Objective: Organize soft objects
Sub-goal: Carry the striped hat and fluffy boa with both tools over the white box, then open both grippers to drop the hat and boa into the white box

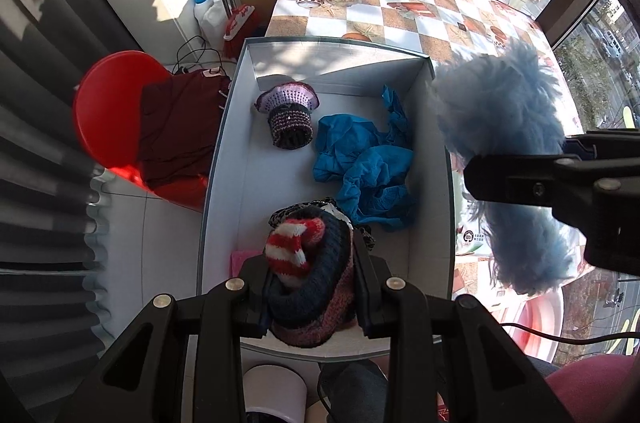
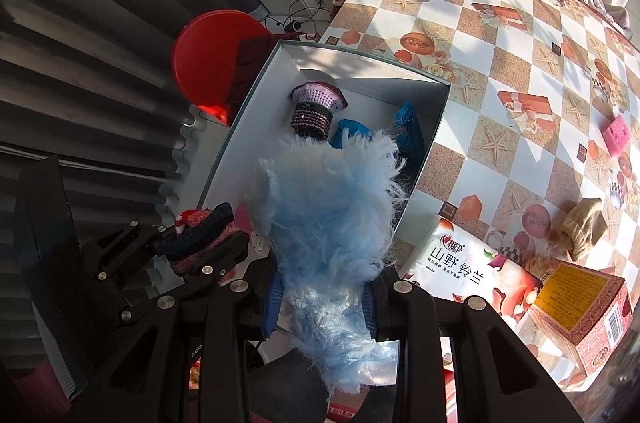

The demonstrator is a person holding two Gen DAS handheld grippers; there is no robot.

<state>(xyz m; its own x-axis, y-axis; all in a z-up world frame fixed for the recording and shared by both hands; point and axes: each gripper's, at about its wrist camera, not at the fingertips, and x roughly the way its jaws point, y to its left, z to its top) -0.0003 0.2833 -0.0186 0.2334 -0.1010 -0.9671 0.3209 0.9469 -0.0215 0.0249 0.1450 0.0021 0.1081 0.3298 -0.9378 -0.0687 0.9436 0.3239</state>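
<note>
My left gripper point(image 1: 312, 287) is shut on a navy and pink knitted hat point(image 1: 320, 275) with a red-and-white striped part, held over the near end of a white box point(image 1: 224, 159). Inside the box lie a purple knitted hat point(image 1: 288, 115) and a crumpled blue cloth point(image 1: 360, 159). My right gripper point(image 2: 324, 287) is shut on a fluffy light-blue piece point(image 2: 328, 207), held above the box's right wall point(image 2: 436, 111). In the left wrist view the right gripper point(image 1: 516, 159) and the fluffy piece point(image 1: 500, 111) hang at the right. The right wrist view shows the left gripper point(image 2: 196, 243) at lower left.
The box sits at the edge of a table with a checkered cloth point(image 2: 520, 43). On it lie a tissue pack point(image 2: 460, 263), a pink carton point(image 2: 580, 315), a pink sponge point(image 2: 618, 135) and a beige cloth point(image 2: 584, 227). A red stool point(image 1: 112, 103) with a maroon garment point(image 1: 176, 127) stands left.
</note>
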